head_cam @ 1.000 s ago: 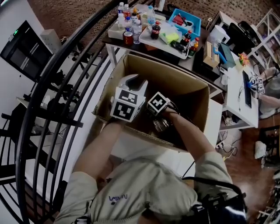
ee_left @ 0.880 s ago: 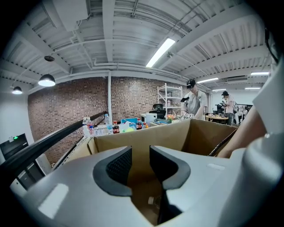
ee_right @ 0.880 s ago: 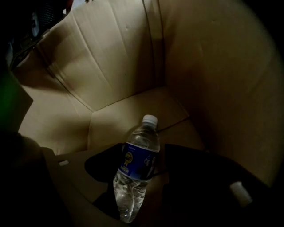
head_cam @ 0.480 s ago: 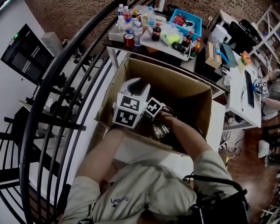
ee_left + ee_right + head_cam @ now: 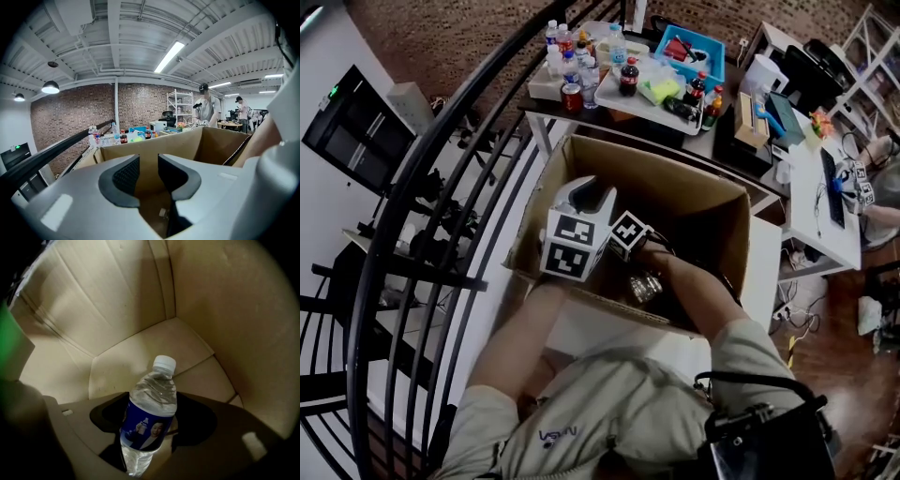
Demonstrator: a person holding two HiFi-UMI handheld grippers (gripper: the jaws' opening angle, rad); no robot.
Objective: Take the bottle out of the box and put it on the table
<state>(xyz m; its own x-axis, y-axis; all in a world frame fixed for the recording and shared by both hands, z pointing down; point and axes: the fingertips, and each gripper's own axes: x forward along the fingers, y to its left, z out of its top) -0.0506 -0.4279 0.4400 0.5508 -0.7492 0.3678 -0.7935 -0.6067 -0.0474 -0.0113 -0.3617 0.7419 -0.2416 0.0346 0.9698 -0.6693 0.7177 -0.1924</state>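
Grasp step: your right tool (image 5: 151, 423), jaws apart and just closing around the bottle (image 5: 152, 401) in the box (image 5: 131, 301), must next clamp firmly, then lift.

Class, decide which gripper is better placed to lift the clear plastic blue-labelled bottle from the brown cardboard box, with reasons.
Right: the right gripper is inside the box; its jaws have just been closing around the bottle, not yet gripping. The left gripper hovers over the box, empty.
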